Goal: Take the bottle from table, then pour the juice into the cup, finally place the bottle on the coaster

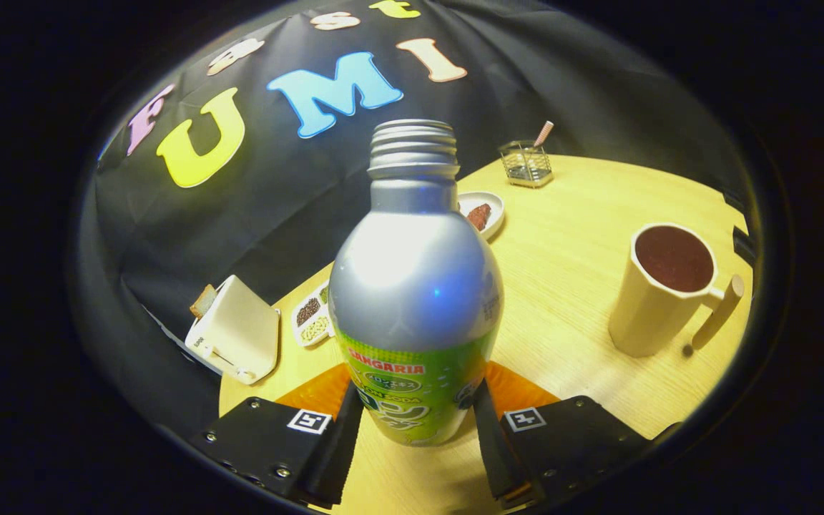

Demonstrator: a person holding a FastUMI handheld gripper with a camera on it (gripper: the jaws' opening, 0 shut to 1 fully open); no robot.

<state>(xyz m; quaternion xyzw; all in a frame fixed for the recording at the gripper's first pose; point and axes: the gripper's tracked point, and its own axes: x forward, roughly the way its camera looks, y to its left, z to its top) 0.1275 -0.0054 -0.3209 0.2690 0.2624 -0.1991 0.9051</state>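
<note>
Already the aluminium bottle (415,286) stands upright and uncapped between the fingers of the gripper (418,422), which close on its green-labelled base from both sides, holding it. It seems to sit over an orange coaster (315,390), visible just behind the base at 9 and 3 o'clock; whether it rests there or hangs just above, I cannot tell. At 2 o'clock from the bottle, well apart, the cream cup (662,290) already holds dark liquid. Judging by that, taking and pouring look done, and only letting go remains. A toaster (237,329) lies at 9 o'clock on the wooden table (569,236).
</note>
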